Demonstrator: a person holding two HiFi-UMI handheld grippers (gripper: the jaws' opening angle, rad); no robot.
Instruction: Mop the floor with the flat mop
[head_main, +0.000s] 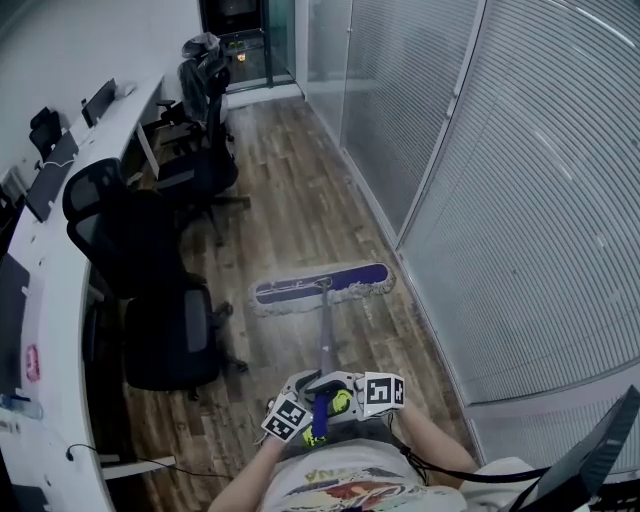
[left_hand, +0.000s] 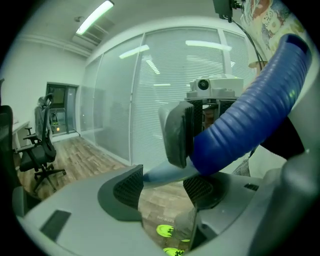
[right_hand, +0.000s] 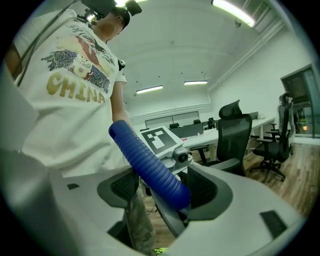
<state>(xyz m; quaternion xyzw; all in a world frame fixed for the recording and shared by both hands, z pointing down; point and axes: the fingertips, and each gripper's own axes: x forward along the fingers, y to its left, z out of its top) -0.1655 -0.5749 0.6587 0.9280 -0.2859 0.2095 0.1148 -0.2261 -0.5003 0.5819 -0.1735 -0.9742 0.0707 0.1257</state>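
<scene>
the left gripper (left_hand: 162, 181) and right gripper (right_hand: 161, 189) are clamping the mop handle (right_hand: 146, 161) side by side, its shaft running straight ahead to the mop head (head_main: 320, 284) lying crosswise on the floor (head_main: 290, 190).

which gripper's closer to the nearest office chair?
Left. The left gripper holds the mop handle on the side toward the office chair; the right gripper holds it on the glass wall side.
</scene>
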